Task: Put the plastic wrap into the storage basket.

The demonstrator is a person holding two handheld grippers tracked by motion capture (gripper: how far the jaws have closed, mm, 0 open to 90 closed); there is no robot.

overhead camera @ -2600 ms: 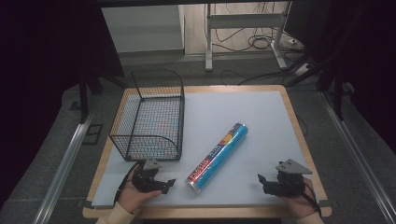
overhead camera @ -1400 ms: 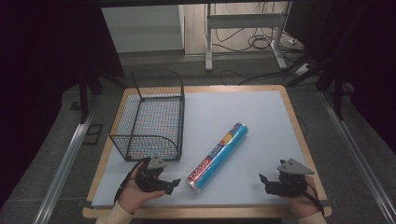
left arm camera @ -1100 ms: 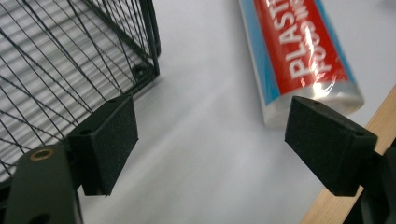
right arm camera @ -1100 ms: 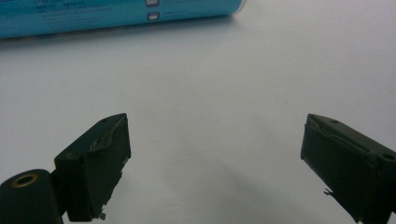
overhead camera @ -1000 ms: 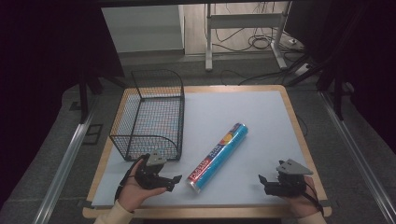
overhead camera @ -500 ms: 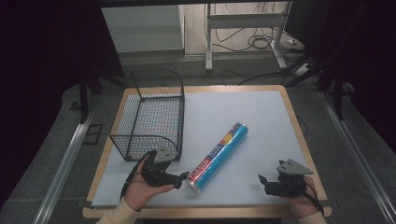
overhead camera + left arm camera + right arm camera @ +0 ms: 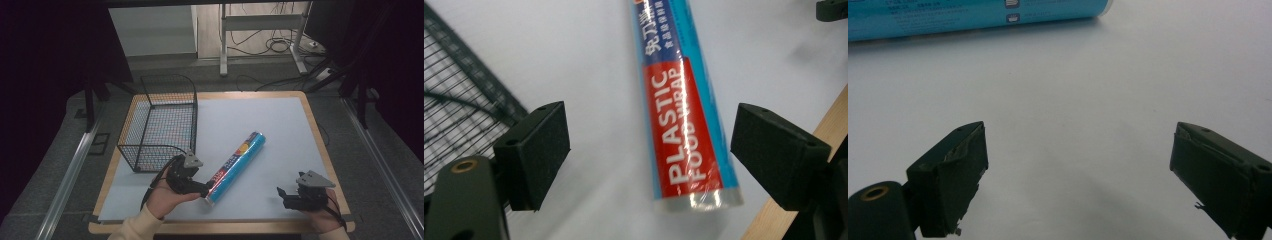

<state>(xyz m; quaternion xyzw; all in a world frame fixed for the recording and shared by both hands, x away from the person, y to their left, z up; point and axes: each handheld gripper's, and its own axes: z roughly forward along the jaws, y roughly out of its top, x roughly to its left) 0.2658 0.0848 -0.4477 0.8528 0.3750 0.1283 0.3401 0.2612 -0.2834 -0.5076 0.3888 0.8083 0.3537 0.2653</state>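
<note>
A blue roll of plastic food wrap (image 7: 234, 166) with a red label lies diagonally on the white table top. My left gripper (image 7: 204, 189) is open right at the roll's near end. In the left gripper view the roll (image 7: 684, 115) lies between the two wide-apart jaws, and neither pad touches it. My right gripper (image 7: 283, 196) rests open near the front right edge, apart from the roll. In the right gripper view the roll (image 7: 973, 17) runs across the top, well beyond the jaws.
A black wire basket (image 7: 161, 122) stands at the left of the table, just behind my left hand. The wooden table rim (image 7: 220, 229) runs close along the front. Cables and a metal stand (image 7: 260, 37) lie on the floor beyond the table.
My left gripper has moved right and forward from the front left, up to the roll's near end. The right gripper and the roll have stayed in place.
</note>
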